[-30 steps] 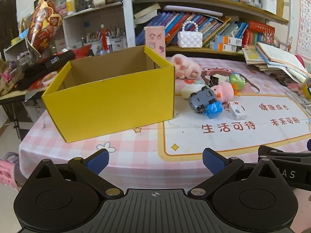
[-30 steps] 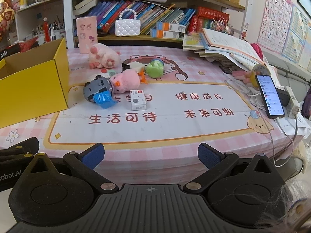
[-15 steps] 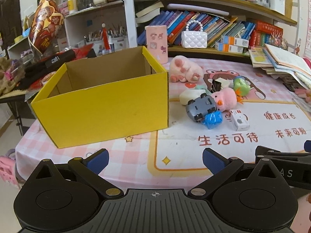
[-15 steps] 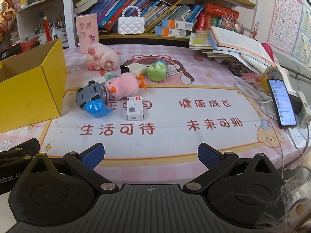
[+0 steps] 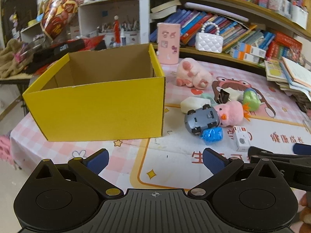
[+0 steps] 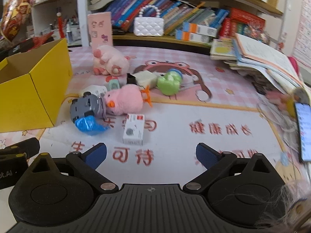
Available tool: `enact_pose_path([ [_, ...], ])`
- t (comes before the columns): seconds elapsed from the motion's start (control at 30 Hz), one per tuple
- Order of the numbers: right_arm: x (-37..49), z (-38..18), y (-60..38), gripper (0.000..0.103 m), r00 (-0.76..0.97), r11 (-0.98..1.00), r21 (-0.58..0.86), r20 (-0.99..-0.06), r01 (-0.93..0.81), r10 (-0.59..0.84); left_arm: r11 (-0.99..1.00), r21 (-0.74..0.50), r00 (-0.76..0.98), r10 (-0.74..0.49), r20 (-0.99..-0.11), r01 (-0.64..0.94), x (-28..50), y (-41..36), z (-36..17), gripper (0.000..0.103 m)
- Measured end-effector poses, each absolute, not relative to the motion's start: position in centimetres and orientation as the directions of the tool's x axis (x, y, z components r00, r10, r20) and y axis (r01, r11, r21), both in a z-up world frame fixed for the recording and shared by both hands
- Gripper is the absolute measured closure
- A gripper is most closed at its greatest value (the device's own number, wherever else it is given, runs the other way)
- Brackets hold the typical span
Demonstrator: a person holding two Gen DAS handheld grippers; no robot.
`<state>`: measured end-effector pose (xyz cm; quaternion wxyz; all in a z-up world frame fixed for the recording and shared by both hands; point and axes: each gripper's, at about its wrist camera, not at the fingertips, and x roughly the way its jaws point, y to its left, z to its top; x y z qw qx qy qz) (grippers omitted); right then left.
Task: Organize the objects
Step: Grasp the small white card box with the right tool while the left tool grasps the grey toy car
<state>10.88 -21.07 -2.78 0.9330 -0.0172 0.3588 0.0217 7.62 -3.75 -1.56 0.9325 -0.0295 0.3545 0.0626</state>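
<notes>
Jaws of the right gripper (image 6: 151,152) stand wide with nothing between them, though they have just been closing a little; its blue fingertips (image 6: 96,152) hang above the printed table mat (image 6: 213,116). Just beyond them lies a small white carton (image 6: 134,129), flat on the mat. Left of that carton a crumpled blue wrapper (image 6: 88,125) touches a grey toy car (image 6: 87,106) that lies on its side, and a pink plush chick (image 6: 124,101) presses against the car. Behind the chick sit a green toy (image 6: 169,82), a cream block (image 6: 144,77) with a black binder clip, and farther back a pale pink plush pig (image 6: 108,62).

Jaws of the left gripper (image 5: 155,159) are likewise spread wide and empty, poised over the pink checked tablecloth (image 5: 87,149). Ahead of them stands a yellow cardboard box (image 5: 101,112), open at the top, its visible interior bare, just beside the toy cluster and to its left. Behind the table a shelf holds books (image 5: 223,29), a white quilted handbag (image 5: 209,41) and a pink cup (image 5: 168,42). A phone (image 6: 303,134) with a lit screen lies at the table's right edge.
</notes>
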Motion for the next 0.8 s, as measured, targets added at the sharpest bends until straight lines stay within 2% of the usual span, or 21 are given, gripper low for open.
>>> enact_pose_path([
  [0.07, 12.0, -3.1, -21.1, 0.028, 0.738, 0.997, -0.017, -0.673, -0.079, 0.047, 0.986, -0.024, 0.738, 0.106, -0.666, -0.164, 7.8, -3.7, -1.5, 0.000],
  [0.1, 12.6, -3.3, -21.1, 0.032, 0.735, 0.996, -0.019, -0.676, -0.086, 0.051, 0.984, -0.029, 0.738, 0.113, -0.665, -0.177, 7.8, -3.7, -1.5, 0.000],
  [0.17, 13.9, -3.8, -21.2, 0.046, 0.724, 0.995, -0.007, -0.686, -0.103, 0.070, 0.978, -0.035, 0.737, 0.131, -0.663, -0.206, 7.8, -3.6, -1.4, 0.000],
  [0.4, 17.3, -5.4, -20.5, 0.055, 0.691, 0.981, 0.029, -0.706, -0.191, 0.155, 0.962, -0.054, 0.738, 0.168, -0.654, -0.267, 7.8, -3.5, -0.9, 0.000],
  [0.5, 18.1, -6.2, -20.2, 0.063, 0.672, 0.973, 0.040, -0.717, -0.228, 0.186, 0.960, -0.089, 0.743, 0.144, -0.653, -0.264, 8.0, -3.6, -0.7, 0.000],
  [0.57, 18.4, -6.1, -20.7, 0.075, 0.672, 0.966, 0.054, -0.709, -0.254, 0.216, 0.962, -0.105, 0.749, 0.126, -0.650, -0.253, 8.4, -4.0, -0.6, 0.000],
  [0.67, 18.9, -5.8, -22.3, 0.075, 0.646, 0.961, 0.106, -0.721, -0.256, 0.252, 0.966, -0.136, 0.756, 0.079, -0.650, -0.218, 9.4, -4.8, -0.5, 0.000],
  [0.8, 17.9, -4.6, -24.5, 0.075, 0.650, 0.963, 0.113, -0.718, -0.244, 0.249, 0.959, -0.244, 0.769, -0.044, -0.638, -0.148, 11.6, -6.0, -0.8, 0.001],
])
